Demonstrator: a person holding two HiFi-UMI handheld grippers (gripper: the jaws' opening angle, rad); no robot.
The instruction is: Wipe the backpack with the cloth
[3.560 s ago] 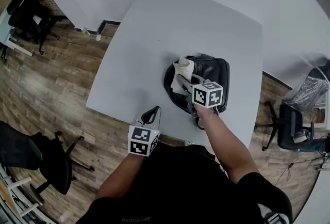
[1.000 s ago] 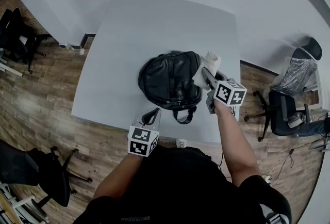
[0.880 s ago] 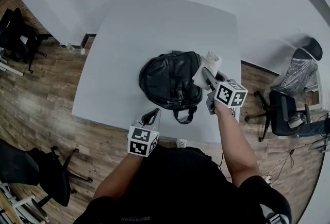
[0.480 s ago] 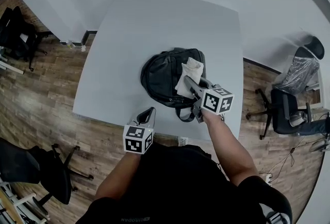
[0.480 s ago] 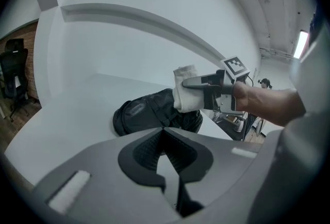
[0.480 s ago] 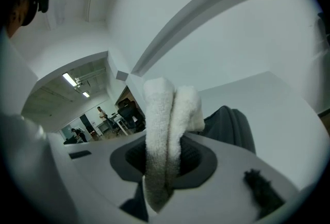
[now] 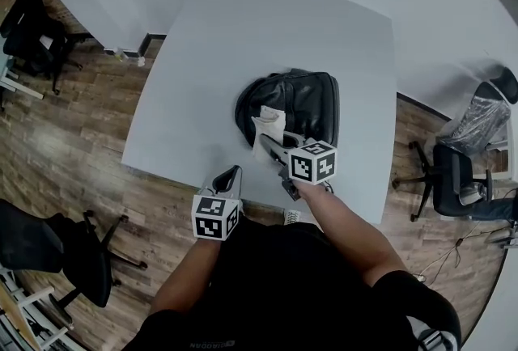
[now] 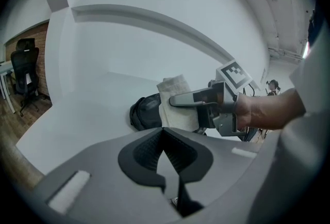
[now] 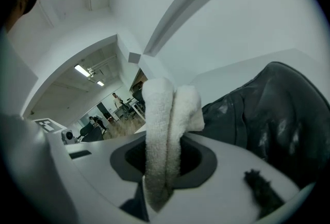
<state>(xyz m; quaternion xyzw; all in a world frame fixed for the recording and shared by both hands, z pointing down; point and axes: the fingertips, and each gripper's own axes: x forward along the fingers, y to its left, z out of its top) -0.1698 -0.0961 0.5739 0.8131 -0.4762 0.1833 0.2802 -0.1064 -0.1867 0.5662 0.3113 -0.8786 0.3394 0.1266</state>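
At centre frame, cloth (image 7: 265, 127) meets backpack (image 7: 303, 103)

Just below centre, the right gripper (image 7: 273, 151) pinches the folded cloth so its free end reaches the backpack's lower-left side, seemingly to wipe it. Lower left, the left gripper (image 7: 227, 177), jaws pressed together on nothing, waits by the table (image 7: 243, 34) edge.

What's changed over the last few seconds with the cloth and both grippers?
The right gripper, still shut on the cloth, swept it across the backpack from the right edge to the near left side. Nothing was taken or let go. The left gripper stayed idle, shut and empty, by the near edge of the table.
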